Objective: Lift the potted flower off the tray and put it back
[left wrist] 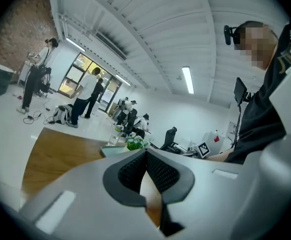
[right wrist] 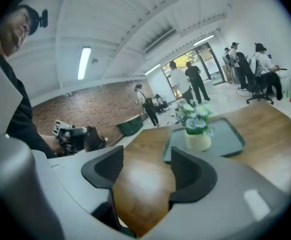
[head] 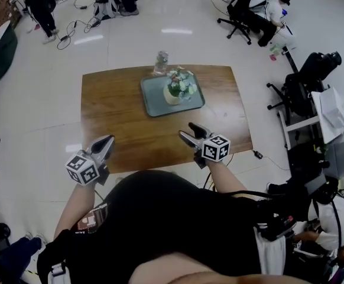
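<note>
Counting one potted flower (head: 178,89) on one tray (head: 154,102), one glass jar (head: 161,63) beside it on the counter (head: 113,111). Two tools: left tool (head: 108,141) pinched shut on nothing, right tool (head: 188,131) partly open, empty too.

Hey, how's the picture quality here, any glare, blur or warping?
Head view: bright reflections on the glossy floor. Left gripper view: heavy fisheye bending, dark corners. Right gripper view: a pale sheen on the wooden table, potted flower slightly soft.

One tray (head: 155,99), one pot (head: 172,97), one glass (head: 161,63)
</note>
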Demonstrator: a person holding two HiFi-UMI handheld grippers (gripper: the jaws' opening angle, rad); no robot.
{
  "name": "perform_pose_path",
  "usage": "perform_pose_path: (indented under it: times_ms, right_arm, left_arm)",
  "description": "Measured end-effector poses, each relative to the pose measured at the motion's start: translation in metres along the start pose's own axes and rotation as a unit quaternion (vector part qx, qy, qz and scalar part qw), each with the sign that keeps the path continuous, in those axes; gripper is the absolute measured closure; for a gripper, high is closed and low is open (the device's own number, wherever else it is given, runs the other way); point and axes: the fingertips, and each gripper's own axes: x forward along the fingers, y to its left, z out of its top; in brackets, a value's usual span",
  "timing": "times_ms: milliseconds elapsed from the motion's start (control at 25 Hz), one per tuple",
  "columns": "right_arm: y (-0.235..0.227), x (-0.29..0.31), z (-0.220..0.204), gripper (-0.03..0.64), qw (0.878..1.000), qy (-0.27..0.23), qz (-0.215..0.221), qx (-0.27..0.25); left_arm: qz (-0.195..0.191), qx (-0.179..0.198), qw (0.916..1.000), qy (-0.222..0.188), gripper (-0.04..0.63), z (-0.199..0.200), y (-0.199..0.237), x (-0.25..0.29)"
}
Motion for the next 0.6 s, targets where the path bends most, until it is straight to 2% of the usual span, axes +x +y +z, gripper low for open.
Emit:
perform_pose_path:
  times_ms: [120,240,360,480,600]
  right_arm:
    - [0.041,-0.017,0.047,0.38,0.997,-0.054,0.044,-0.036]
    - [0.057,-0.032,0.088,0.482,0.992,-0.098,0.039,-0.073]
    - [0.057,-0.042,0.105,0.603,0.989,-0.131,0.04,-0.052]
    - [0.052,-0.039,0.091,0.604,0.991,-0.121,0.057,-0.016]
    - [0.045,-0.037,0.074,0.604,0.993,-0.097,0.063,-0.012]
  left_arm:
    - [-0.008,0.014,0.9996,-0.022,0.595,0.021,-0.01,0.002]
    - [-0.013,0.03,0.9989,-0.034,0.595,0.035,-0.016,0.006]
    - [-0.016,0.036,0.9983,-0.042,0.595,0.042,-0.021,0.008]
    - [-0.021,0.038,0.9978,-0.05,0.595,0.043,-0.026,0.009]
    - [-0.025,0.046,0.9975,-0.048,0.595,0.04,-0.031,0.009]
